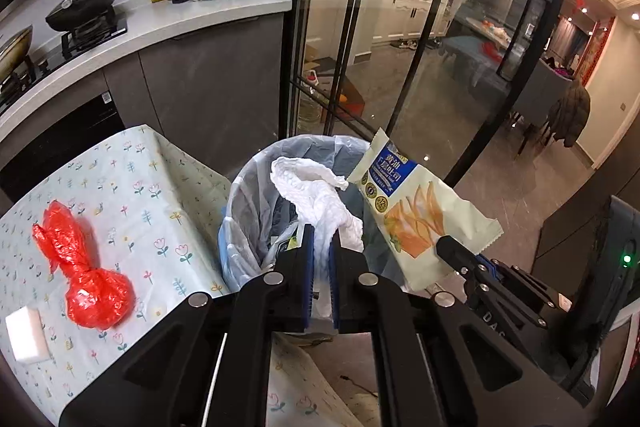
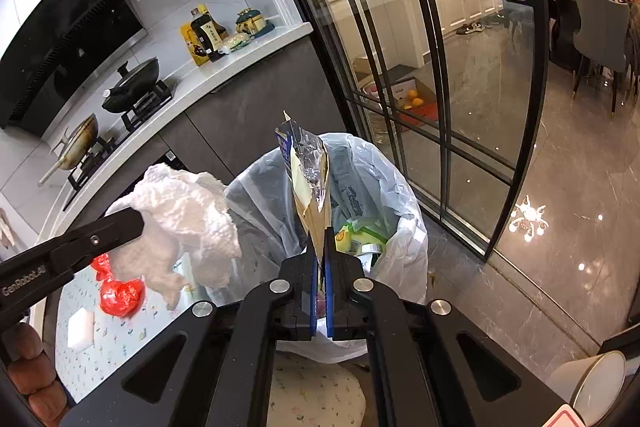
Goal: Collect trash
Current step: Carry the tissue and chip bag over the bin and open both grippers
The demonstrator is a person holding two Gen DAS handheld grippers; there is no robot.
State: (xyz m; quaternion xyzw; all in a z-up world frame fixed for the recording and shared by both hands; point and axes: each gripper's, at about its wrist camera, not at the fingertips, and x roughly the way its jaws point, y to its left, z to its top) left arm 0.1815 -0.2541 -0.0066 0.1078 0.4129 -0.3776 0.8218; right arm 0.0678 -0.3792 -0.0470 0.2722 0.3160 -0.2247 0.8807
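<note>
My left gripper is shut on a crumpled white paper towel and holds it over the bin, which is lined with a clear plastic bag. My right gripper is shut on an empty snack wrapper with a foil inside, held upright over the same bin. The wrapper and right gripper also show in the left wrist view. The towel and left gripper show in the right wrist view. A red plastic bag bundle lies on the floral tablecloth.
A white sponge block lies on the tablecloth near the red bundle. A kitchen counter with pans and bottles runs behind. A glass sliding door stands beyond the bin. A small white bin sits on the floor at right.
</note>
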